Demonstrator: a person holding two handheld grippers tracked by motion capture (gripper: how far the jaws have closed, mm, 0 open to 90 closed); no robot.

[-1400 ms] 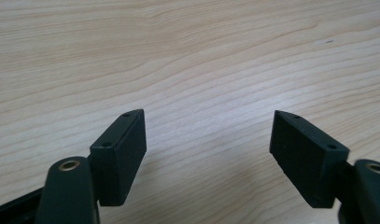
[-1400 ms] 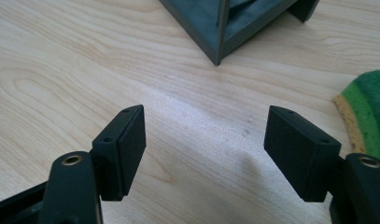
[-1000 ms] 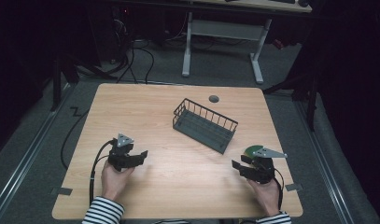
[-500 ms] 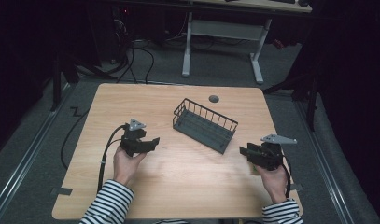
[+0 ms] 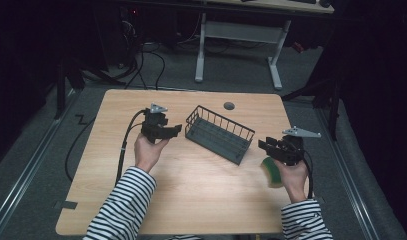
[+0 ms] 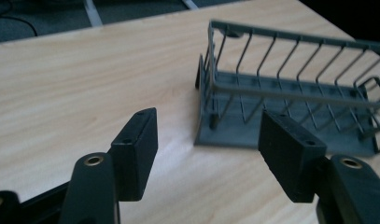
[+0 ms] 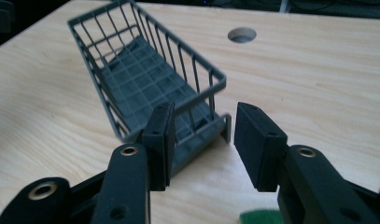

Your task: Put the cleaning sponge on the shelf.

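A dark wire basket (image 5: pixel 219 134) is seen lying askew near the middle of the light wooden worktop (image 5: pixel 191 195), with both hand-held tools brought in on it from either side. The left gripper (image 5: pixel 175 131) is held just beside the basket's near-left end, its jaws spread wide and empty; in the left gripper view the basket's corner (image 6: pixel 211 88) is framed between them, not yet touched. The right gripper (image 5: pixel 263 145) is poised close to the opposite end, its jaws also parted with nothing between them, the basket's end wall (image 7: pixel 211 100) being lined up just ahead in the right gripper view. A green sponge (image 5: pixel 271 171) is left on the worktop beneath the right hand (its edge is glimpsed at the bottom of the right gripper view). The basket appears to be about to be gripped at both ends. Trouble is judged most likely from the thin wires: a jaw closed on a single rod rather than the rim could slip, and the light basket could be pushed or spun across the smooth wood if one side is contacted before the other. The sponge could also be dragged along by the right wrist.
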